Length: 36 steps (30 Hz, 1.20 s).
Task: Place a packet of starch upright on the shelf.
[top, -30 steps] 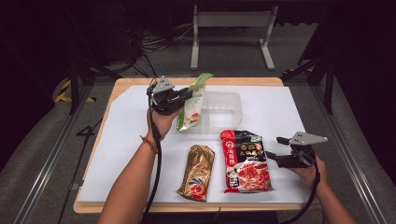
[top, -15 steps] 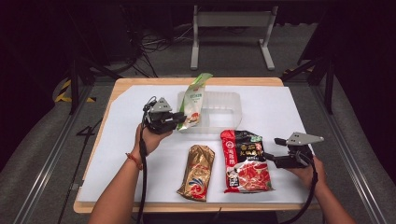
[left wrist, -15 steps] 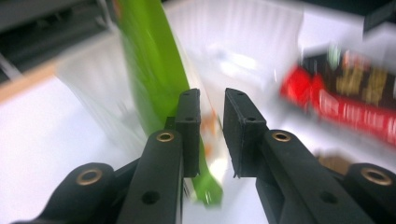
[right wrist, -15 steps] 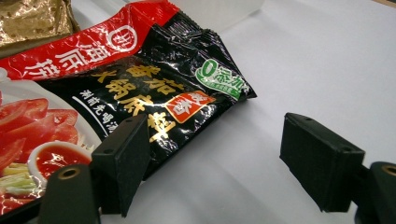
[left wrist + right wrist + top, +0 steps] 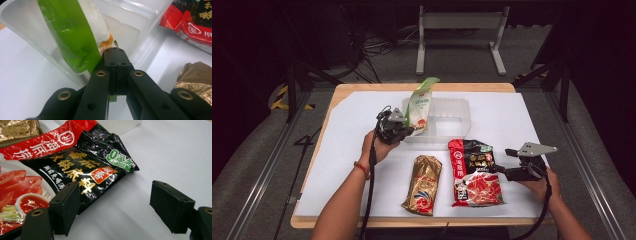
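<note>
**Green Packet Held at Rim of Clear Tray**

A person at a white-covered table [image 5: 347, 125] holds a two-jaw gripper in each hand. The left gripper [image 5: 404, 131], seen from the high view at the near left corner of a clear plastic tray [image 5: 452, 120], has its jaws pressed fully together on the bottom edge of a green-and-white packet [image 5: 419, 106]. In the left gripper view the closed jaws pinch the packet [image 5: 75, 37] just over the tray's wall [image 5: 27, 35], and the packet stands tilted, its lower part inside the tray and its top leaning up and away beyond the far rim.

The right gripper [image 5: 507, 172] rests low at the right of the table with its jaws spread wide, holding nothing. Its own view shows one jaw touching or just over the edge of a red-and-black sauce pouch [image 5: 75, 165], the other jaw standing apart over bare white surface. The pouch [image 5: 474, 172] lies flat in front of the tray. Just beside it, to the left, lies a gold foil packet [image 5: 423, 184], also flat and untouched.
</note>
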### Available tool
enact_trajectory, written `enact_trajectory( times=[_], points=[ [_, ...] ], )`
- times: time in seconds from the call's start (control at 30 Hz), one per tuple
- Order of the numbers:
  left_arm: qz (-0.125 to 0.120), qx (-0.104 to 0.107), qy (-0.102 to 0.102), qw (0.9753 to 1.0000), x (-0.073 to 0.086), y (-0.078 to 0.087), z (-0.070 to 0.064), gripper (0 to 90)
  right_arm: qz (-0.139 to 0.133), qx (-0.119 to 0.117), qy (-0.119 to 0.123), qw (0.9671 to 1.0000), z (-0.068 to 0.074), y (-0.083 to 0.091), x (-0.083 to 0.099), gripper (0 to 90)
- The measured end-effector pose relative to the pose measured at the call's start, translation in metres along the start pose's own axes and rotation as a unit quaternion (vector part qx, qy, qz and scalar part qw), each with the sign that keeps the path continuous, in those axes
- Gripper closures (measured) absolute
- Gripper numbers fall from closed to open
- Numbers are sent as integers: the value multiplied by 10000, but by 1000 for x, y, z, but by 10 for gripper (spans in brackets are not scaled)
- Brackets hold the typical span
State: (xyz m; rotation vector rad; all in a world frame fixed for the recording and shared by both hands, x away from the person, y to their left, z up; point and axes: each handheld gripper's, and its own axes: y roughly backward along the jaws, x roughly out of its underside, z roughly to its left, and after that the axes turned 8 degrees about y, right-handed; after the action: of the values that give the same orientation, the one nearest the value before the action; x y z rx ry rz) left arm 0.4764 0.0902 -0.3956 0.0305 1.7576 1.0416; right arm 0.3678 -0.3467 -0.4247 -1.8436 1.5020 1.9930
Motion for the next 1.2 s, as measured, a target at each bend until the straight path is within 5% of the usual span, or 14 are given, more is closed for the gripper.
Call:
enact_trajectory(
  times=[0.27,0.4,0.57,0.73,1.03,1.2],
  points=[
    [84,-49,14,10000,-5,-9,2,900,14,-1,0,10000,0,0,0,248],
    [428,-321,-89,9985,-6,-22,2,900,33,-16,8,10000,1,-2,-1,248],
    [374,-259,-28,9990,-4,-23,2,900,3,-8,10,10000,1,0,-1,248],
    [-153,-15,-44,9999,0,-7,-3,859,-17,10,-32,10000,-1,1,1,247],
    [-729,239,0,9971,27,33,-18,573,-32,28,-25,10000,-1,2,0,248],
    [-535,424,210,9974,46,44,-22,391,-38,16,-56,10000,-2,0,-1,247]
  ],
)
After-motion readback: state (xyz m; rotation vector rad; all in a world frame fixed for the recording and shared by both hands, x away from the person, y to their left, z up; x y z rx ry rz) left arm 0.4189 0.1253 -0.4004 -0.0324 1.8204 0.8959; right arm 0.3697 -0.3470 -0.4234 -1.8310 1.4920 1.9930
